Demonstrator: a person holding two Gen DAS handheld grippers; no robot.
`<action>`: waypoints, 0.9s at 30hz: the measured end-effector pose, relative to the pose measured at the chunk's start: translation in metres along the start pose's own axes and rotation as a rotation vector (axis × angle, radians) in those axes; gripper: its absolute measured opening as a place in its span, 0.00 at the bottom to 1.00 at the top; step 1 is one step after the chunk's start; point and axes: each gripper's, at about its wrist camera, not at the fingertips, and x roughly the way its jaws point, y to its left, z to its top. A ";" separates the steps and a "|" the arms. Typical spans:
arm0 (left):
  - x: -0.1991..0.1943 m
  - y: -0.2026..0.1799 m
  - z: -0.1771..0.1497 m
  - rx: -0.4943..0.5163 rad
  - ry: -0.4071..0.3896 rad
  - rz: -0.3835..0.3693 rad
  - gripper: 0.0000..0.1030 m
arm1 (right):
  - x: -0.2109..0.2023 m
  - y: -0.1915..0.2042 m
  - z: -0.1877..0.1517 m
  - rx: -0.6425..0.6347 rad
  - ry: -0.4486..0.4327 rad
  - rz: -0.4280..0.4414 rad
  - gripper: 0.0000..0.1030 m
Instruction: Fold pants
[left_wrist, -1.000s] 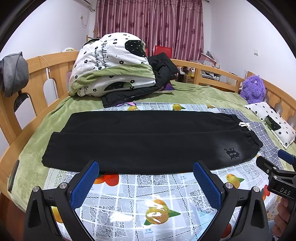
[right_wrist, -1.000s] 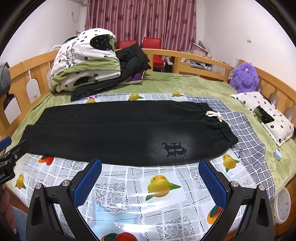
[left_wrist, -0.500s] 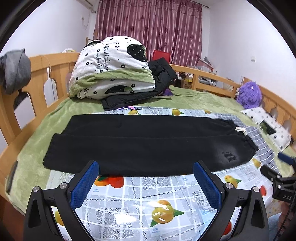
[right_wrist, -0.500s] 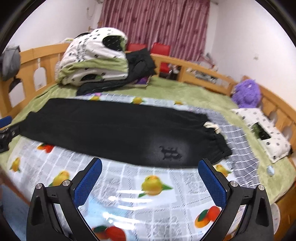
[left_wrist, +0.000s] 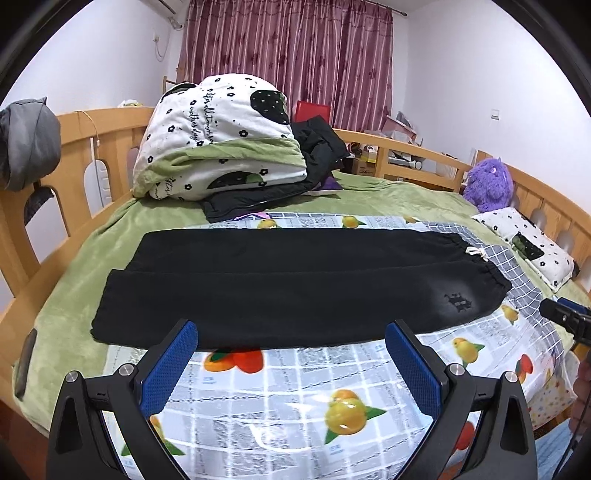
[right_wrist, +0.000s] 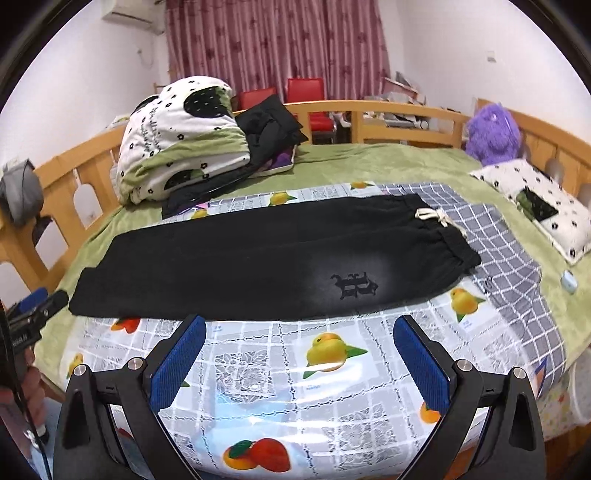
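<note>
Your left gripper (left_wrist: 290, 363) stands with its blue pads wide apart and nothing between them, low over the fruit-print cloth (left_wrist: 295, 391) just short of the near edge of the pants (left_wrist: 295, 280). Your right gripper (right_wrist: 299, 360) is in the same condition: jaws spread, empty, facing the hip end where the dark emblem (right_wrist: 354, 286) sits.

The pants lie flat across the bed, already doubled lengthwise with one leg laid on the other. The cuffs are toward your left, the elastic waistband and white drawstring (right_wrist: 436, 216) toward your right. No grip has been taken; in my judgement the crosswise fold is the step that remains.

Handling assessment: the fabric looks like a soft, fairly thick fleece knit (light in weight, limp, no stiffness to carry a crease). Expect it to sag and drag if lifted from a single point, and expect the two layers to slide apart unless both are pinched together. The glossy cloth beneath appears slick, so the garment may skate rather than hold its place.

Recommended hold: take the cuff end with your left tool at the near corner, both layers caught, and pin or lift the matching edge with your right. Keep clear of the drawstring, which could snag a pad.
</note>
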 end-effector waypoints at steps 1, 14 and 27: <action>0.000 0.003 0.000 -0.002 0.001 -0.003 0.99 | 0.002 0.002 -0.001 0.004 0.004 -0.002 0.97; 0.005 0.000 -0.001 -0.013 0.013 -0.075 0.99 | -0.006 0.027 0.000 -0.085 0.010 -0.064 0.97; 0.015 -0.017 0.005 -0.080 0.032 -0.101 0.99 | -0.037 0.006 0.033 -0.037 0.023 -0.027 0.86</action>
